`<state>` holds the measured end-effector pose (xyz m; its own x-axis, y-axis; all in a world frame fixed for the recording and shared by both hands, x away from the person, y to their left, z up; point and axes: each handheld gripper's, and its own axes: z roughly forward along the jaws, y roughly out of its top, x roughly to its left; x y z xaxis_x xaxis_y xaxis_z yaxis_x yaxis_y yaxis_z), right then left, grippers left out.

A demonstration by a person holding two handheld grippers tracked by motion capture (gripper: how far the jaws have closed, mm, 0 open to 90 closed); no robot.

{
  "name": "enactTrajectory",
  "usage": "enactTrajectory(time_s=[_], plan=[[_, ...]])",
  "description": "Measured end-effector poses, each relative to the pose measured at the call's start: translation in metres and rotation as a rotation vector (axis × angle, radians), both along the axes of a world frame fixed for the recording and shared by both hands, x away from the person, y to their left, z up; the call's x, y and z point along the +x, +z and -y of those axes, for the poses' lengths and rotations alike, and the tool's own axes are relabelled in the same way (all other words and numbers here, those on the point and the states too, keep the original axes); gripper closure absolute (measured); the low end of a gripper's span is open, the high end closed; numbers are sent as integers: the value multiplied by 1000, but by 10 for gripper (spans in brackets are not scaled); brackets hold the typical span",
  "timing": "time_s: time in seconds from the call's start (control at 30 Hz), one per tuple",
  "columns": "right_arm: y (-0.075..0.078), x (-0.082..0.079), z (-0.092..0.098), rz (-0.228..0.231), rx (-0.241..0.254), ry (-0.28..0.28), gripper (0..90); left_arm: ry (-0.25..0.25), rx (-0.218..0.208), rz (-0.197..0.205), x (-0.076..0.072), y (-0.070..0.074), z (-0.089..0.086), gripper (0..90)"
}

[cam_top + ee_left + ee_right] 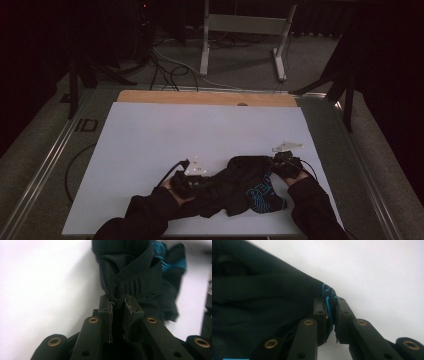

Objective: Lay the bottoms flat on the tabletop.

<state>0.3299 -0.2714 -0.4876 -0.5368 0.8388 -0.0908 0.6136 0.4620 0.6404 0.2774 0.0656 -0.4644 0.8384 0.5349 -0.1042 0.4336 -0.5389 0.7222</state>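
in the left gripper view we see the left gripper (117, 306) with its jaws clenched on a bunched fold of the black garment (140, 282), the cloth rising out of the narrow gap between the pads. in the right gripper view the right gripper (330, 308) has its jaws pinched on an edge of the same garment, where thin blue stripes cross the fabric. from the high view we find the garment crumpled between the two grippers, its blue print facing up, lying near the front edge of the white tabletop (200, 130), right of the middle. the left gripper sits at the garment's left end and the right gripper at its upper right corner. dark sleeves reach in from the bottom. beyond the tabletop stand the legs of a grey frame (240, 25) on carpet.
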Motion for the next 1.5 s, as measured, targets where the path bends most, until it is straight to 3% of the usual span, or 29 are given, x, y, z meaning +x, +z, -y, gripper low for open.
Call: enactTrajectory(time_s=[0.03,0.07,0.13,0.33,0.43,0.5,0.53,0.57,0.6,0.63,0.67,0.77,0.9,0.93,1.03,1.1,1.13,1.17,1.23,1.3,1.37,1.5], plan=[[0,0,0,0,0,0,811,0,0,0,0,0,0,790],[3,0,0,7,9,4,811,50,-14,20,8,4,-11,790],[5,0,-1,14,15,2,811,99,-17,46,16,9,-22,796],[11,3,-2,25,32,7,811,205,-10,55,42,15,-49,821],[15,7,-5,34,42,20,811,241,9,65,54,16,-59,821],[19,14,-8,43,54,26,811,296,65,87,77,17,-72,822],[21,19,-9,47,70,24,811,319,84,92,86,17,-76,822],[24,25,-10,55,79,22,812,319,84,92,86,17,-76,822],[27,32,-12,58,88,22,812,336,115,91,105,18,-83,823],[27,32,-12,58,88,22,812,336,115,91,105,18,-83,823],[34,48,-18,72,128,26,811,345,151,92,122,18,-89,822],[39,70,-28,86,151,27,811,356,148,66,143,17,-98,821],[43,104,-39,94,173,6,811,375,151,91,158,17,-103,820],[43,112,-42,85,174,-3,809,410,133,107,169,17,-106,819],[43,125,-49,86,143,-28,809,448,123,114,179,17,-108,819],[44,141,-57,82,124,-70,796,447,117,158,190,16,-107,809],[43,146,-59,86,118,-82,758,458,111,166,192,16,-107,783],[43,149,-59,88,130,-99,664,478,86,152,195,15,-107,713],[43,154,-59,83,156,-100,443,504,60,109,198,15,-107,431],[44,156,-59,94,161,-105,283,472,43,73,197,14,-105,285],[43,156,-57,71,180,-67,152,421,41,58,195,15,-104,155],[41,151,-54,56,189,-45,121,374,9,32,189,19,-99,105]])
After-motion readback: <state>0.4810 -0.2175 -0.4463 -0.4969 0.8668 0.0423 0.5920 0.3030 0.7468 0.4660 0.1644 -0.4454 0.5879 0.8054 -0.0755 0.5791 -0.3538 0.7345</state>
